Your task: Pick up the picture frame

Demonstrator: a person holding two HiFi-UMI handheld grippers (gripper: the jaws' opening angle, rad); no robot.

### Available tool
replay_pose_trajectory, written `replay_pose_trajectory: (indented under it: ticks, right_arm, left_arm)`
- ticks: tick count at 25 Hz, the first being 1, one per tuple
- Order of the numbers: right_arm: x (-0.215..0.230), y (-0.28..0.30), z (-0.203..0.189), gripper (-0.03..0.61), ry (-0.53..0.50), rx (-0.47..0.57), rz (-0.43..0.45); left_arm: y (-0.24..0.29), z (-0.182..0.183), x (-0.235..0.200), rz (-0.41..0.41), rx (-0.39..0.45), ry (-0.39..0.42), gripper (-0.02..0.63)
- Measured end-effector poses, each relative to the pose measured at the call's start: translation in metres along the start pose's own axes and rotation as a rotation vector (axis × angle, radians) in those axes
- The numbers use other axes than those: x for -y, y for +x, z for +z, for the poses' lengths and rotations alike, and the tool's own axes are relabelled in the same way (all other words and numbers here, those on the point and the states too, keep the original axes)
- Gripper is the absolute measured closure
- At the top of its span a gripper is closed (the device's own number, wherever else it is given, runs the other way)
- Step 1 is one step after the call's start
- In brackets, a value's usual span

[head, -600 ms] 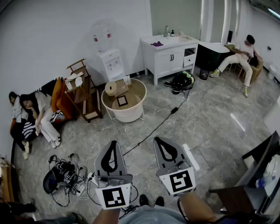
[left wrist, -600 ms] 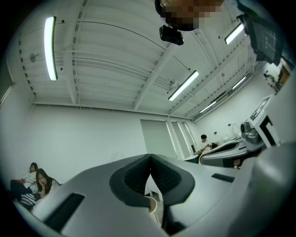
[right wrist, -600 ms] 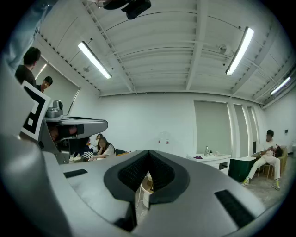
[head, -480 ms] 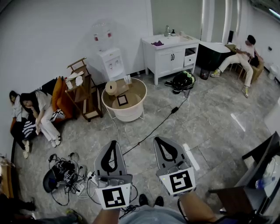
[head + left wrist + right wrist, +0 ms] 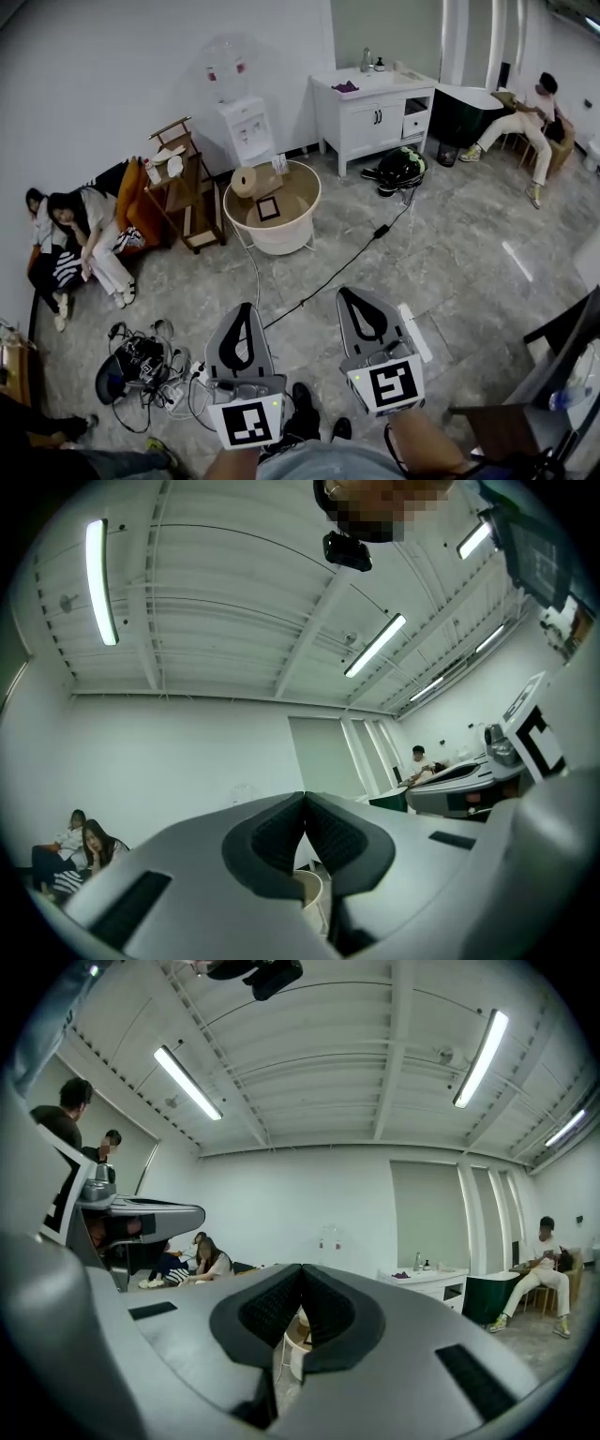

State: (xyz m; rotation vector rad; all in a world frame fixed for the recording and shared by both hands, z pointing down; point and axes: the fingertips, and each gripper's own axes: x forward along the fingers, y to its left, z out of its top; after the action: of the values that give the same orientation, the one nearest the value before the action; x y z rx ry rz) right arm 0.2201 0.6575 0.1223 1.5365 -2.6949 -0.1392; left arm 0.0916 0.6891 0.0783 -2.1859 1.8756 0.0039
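Head view, progress: by my read, nothing is done yet. The picture frame (image 5: pixel 269 208) lies untouched on the round bench (image 5: pixel 277 242), well apart from both tools.
Head view, left tool (image 5: pixel 246 309): jaws together and empty, on the near side of the round bench, across open floor.
Head view, right tool (image 5: pixel 349 294): jaws together and empty, also on the near side of the round bench.
Head view, container: the round bench has a raised white rim, like a tub. Inside the rim, the picture frame lies flat near the middle and a paper roll (image 5: pixel 246 181) sits at the far-left edge. A small pale item at the far edge is too small to name.
Left gripper view, left tool (image 5: pixel 305 808): pads pressed shut with nothing between them. A slice of the round bench (image 5: pixel 308 886) shows below the jaws.
Right gripper view, right tool (image 5: pixel 302 1293): pads shut on nothing. The round bench (image 5: pixel 293 1352) shows below them; the frame cannot be made out.
Remaining, as a judgement: walk up to the round bench, part one tool's jaws, take the frame by an edge, and lift.
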Motion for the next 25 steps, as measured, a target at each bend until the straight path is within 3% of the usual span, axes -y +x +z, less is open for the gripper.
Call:
replay_pose_trajectory:
  ticks: [7, 13, 19, 25]
  right_arm:
    - [0.000, 0.063, -0.023, 0.565, -0.006, -0.029, 0.019]
    - [-0.001, 0.167, -0.042, 0.565, -0.009, -0.063, 0.031]
    - [-0.002, 0.283, -0.027, 0.565, -0.032, -0.049, 0.028]
    - [0.006, 0.354, -0.015, 0.565, -0.054, -0.029, 0.007]
  left_arm:
    - [0.044, -0.037, -0.035, 0.017, -0.020, -0.032, 0.598]
    - [0.120, -0.080, -0.093, 0.023, -0.017, -0.041, 0.598]
    - [0.212, -0.097, -0.168, 0.019, 0.013, -0.049, 0.598]
    - [0.274, -0.106, -0.212, 0.012, 0.039, -0.061, 0.598]
